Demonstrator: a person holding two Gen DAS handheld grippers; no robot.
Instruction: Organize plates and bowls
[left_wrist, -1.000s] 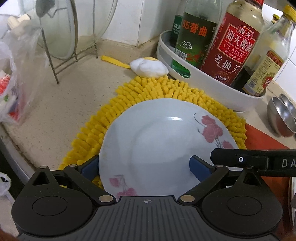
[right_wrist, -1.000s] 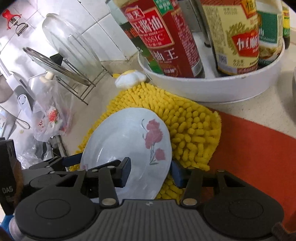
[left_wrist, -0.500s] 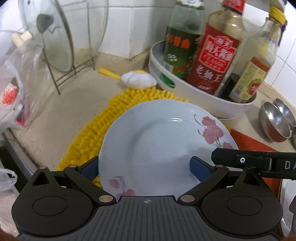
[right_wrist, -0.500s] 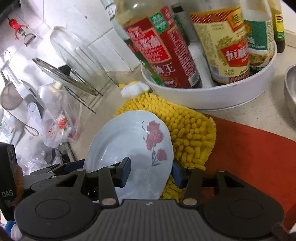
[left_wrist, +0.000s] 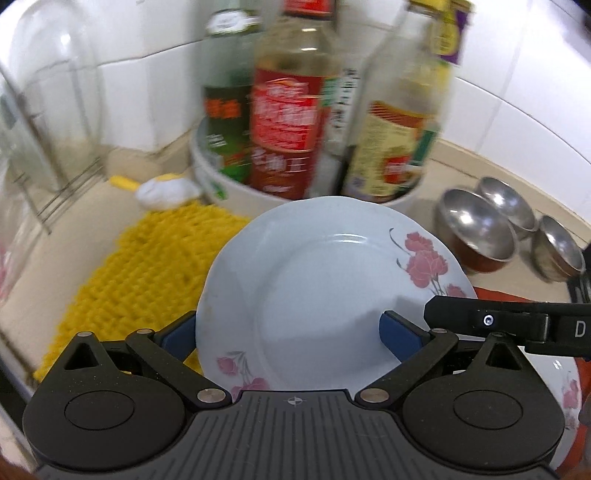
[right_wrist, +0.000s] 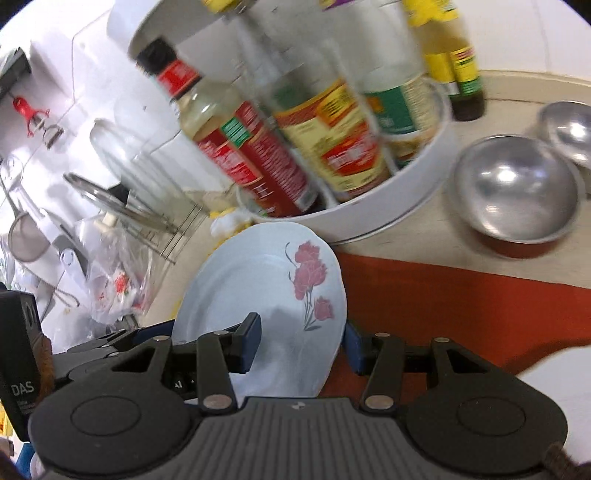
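Note:
A white plate with pink flowers (left_wrist: 317, 291) is held in the air between both grippers. My left gripper (left_wrist: 290, 332) is shut on its near rim, one blue pad on each side. My right gripper (right_wrist: 303, 341) is shut on the same plate (right_wrist: 273, 295) from the right side. Steel bowls (left_wrist: 476, 225) stand on the counter at the right, also in the right wrist view (right_wrist: 517, 192). Another flowered white plate (left_wrist: 565, 391) shows at the lower right edge.
A white round tray (left_wrist: 229, 184) with several sauce bottles (left_wrist: 288, 122) stands behind the plate. A yellow chenille mat (left_wrist: 147, 273) lies at the left, a red mat (right_wrist: 461, 302) under the right gripper. A rack with glass lids (left_wrist: 44, 110) stands at far left.
Both grippers have lifted the plate off the yellow mat and carried it to the right. The steel bowls and red mat have come more into view.

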